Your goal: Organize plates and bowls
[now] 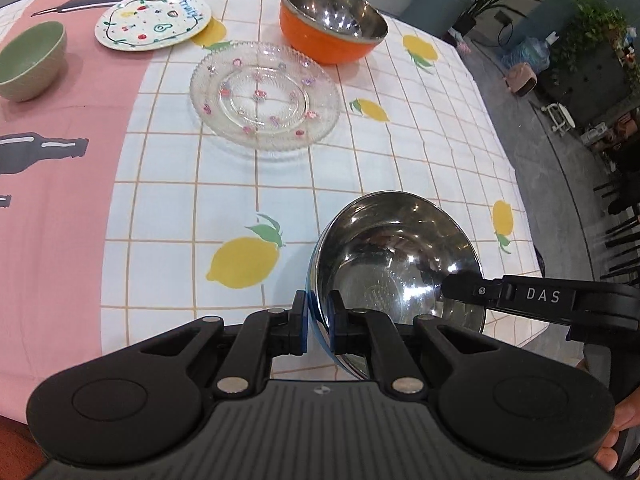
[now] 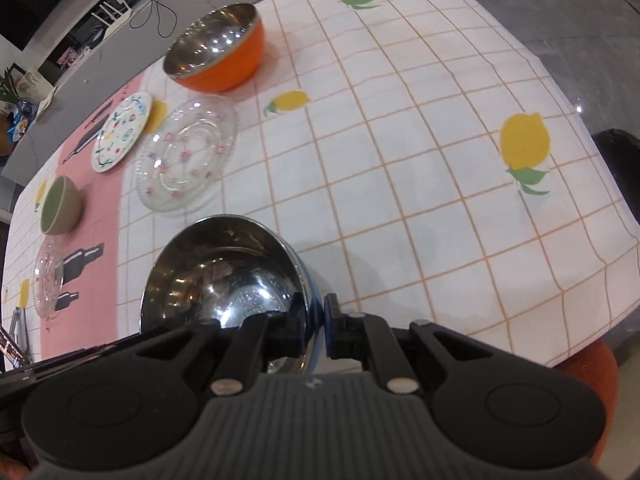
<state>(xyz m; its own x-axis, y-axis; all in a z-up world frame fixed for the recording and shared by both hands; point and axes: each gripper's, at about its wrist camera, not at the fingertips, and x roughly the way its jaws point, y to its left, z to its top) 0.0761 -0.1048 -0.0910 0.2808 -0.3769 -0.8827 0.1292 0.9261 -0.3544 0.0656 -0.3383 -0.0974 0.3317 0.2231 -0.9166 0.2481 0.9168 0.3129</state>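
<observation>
Left wrist: three bowls [image 1: 400, 264], two plates [image 1: 265, 96]

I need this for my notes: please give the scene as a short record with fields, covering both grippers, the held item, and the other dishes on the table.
left gripper: shut on rim of steel bowl
right gripper: shut on the opposite rim of the same bowl
steel bowl: blue outside, held by both grippers
orange bowl: steel inside, upright on tablecloth
glass plate: flat, beside orange bowl
painted plate: flat, on the pink part of the cloth
green bowl: upright, on pink part
small glass dish: apart, near the table edge
</observation>
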